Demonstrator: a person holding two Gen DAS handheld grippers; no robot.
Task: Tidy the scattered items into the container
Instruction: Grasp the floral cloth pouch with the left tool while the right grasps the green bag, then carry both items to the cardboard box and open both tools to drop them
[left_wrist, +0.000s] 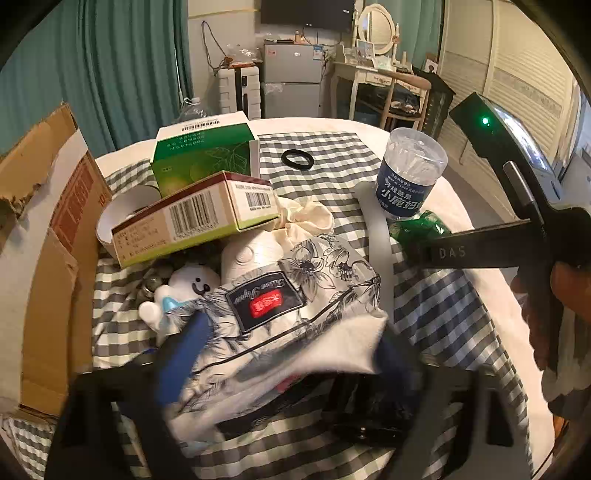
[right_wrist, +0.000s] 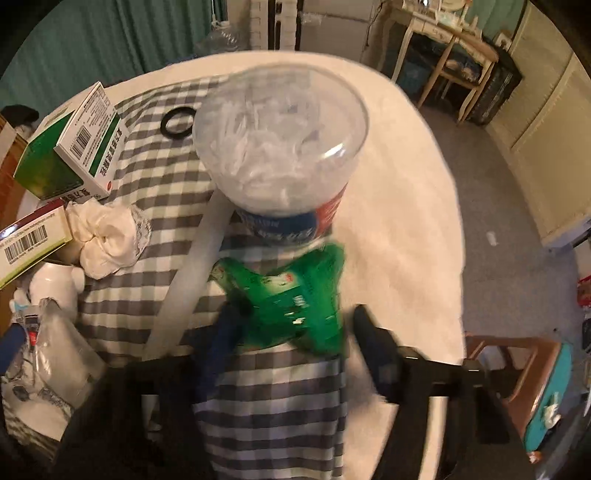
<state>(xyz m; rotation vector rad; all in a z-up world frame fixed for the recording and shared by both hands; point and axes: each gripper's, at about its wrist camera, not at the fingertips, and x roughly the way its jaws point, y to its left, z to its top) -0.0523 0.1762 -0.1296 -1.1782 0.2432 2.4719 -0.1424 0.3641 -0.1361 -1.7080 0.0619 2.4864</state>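
Note:
My left gripper (left_wrist: 291, 354) is shut on a clear floral-print pouch (left_wrist: 295, 306) with a black label, holding it above the checked cloth. My right gripper (right_wrist: 295, 343) is open around a crumpled green packet (right_wrist: 291, 299) that lies on the cloth in front of a clear tub of floss picks (right_wrist: 280, 155). The tub (left_wrist: 410, 173) and the packet (left_wrist: 421, 225) also show in the left wrist view, with the right gripper's body beside them. A cardboard box (left_wrist: 48, 266), the container, stands open at the left.
On the round table lie a green carton (left_wrist: 207, 151), a brown-and-white carton (left_wrist: 192, 218), a cream cloth bundle (left_wrist: 306, 218), a white plush toy (left_wrist: 184, 288), a black ring (left_wrist: 297, 159) and a white strap (right_wrist: 184, 295). The table edge (right_wrist: 436, 221) drops off at right.

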